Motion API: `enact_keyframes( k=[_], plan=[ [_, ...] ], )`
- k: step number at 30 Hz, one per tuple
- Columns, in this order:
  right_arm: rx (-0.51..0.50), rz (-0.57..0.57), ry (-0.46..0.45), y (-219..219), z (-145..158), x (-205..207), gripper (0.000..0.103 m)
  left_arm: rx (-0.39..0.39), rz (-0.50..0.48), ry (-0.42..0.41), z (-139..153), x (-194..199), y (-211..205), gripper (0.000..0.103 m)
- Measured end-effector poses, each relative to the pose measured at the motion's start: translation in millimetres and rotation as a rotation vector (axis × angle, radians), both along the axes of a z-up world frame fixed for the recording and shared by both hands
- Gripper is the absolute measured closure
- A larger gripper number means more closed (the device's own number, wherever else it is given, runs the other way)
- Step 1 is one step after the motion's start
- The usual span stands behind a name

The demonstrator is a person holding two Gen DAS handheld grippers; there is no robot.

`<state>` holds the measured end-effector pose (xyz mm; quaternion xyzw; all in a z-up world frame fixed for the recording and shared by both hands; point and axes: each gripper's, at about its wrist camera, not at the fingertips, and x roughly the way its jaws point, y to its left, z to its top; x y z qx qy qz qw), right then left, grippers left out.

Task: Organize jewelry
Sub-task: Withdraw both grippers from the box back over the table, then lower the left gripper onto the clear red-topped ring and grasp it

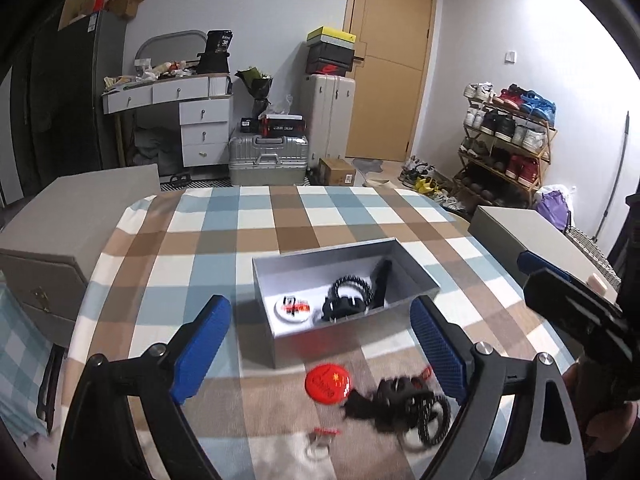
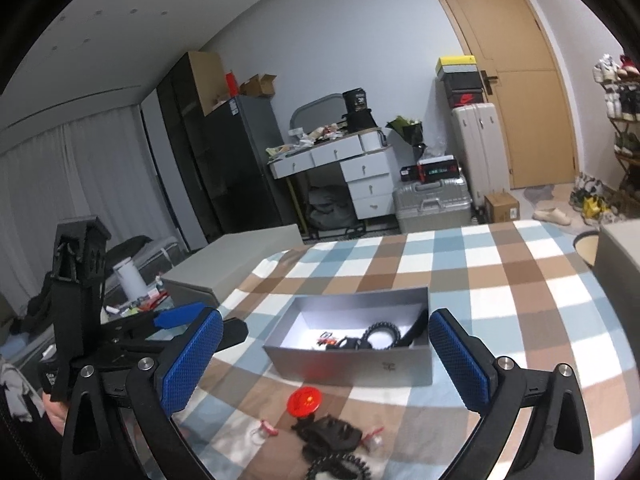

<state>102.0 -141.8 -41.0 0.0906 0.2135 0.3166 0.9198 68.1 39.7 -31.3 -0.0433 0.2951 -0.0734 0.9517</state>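
Grey box point(image 1: 412, 282) on my checked bench point(image 1: 280, 216), centre: holds a black bead bracelet point(image 1: 352, 286) and a white badge point(image 1: 294, 307). Near side, loose: red badge point(image 1: 328, 383), dark bracelet heap point(image 1: 404, 404). My left gripper point(image 1: 320, 356) and right gripper point(image 2: 326, 360): both gaping, empty.

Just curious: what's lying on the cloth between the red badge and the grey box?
Nothing. In the right wrist view, only bare checked cloth separates the red badge from the grey box.

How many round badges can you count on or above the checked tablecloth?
2: a white badge inside the grey box, and a red badge on the tablecloth before it. Others may be hidden.
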Motion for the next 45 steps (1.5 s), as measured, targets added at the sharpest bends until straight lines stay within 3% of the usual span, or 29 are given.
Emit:
enact_keyframes(
  k=[5,13,18,29,30,32,36,41,43,45],
  plan=[
    [0.013,-0.021,-0.002,-6,-7,-18,0.000,0.022,0.035,0.010,-12,-16,5,0.014],
    [-0.080,-0.073,0.025,-1,-28,-39,0.000,0.014,-0.011,0.178,-53,-22,4,0.014],
    [-0.126,-0.078,0.048,1,-43,-47,0.000,0.002,0.012,0.264,-75,-19,9,0.014],
    [-0.124,-0.085,0.119,-3,-59,-44,0.000,0.006,-0.028,0.317,-82,-15,3,0.016],
    [-0.126,-0.086,0.119,-3,-59,-44,0.000,0.006,-0.036,0.320,-83,-13,3,0.018],
    [-0.133,-0.085,0.120,-2,-60,-44,0.000,0.016,-0.047,0.324,-84,-12,1,0.034],
    [-0.165,-0.093,0.138,0,-63,-42,0.000,0.033,-0.066,0.335,-85,-9,-2,0.052],
    [-0.165,-0.095,0.135,0,-62,-41,0.000,0.035,-0.088,0.340,-85,-7,-3,0.082],
    [-0.167,-0.095,0.134,0,-62,-41,0.000,0.022,-0.104,0.341,-84,-7,-4,0.089],
    [-0.169,-0.096,0.136,0,-63,-40,0.000,0.026,-0.106,0.336,-84,-7,-5,0.089]
  ],
)
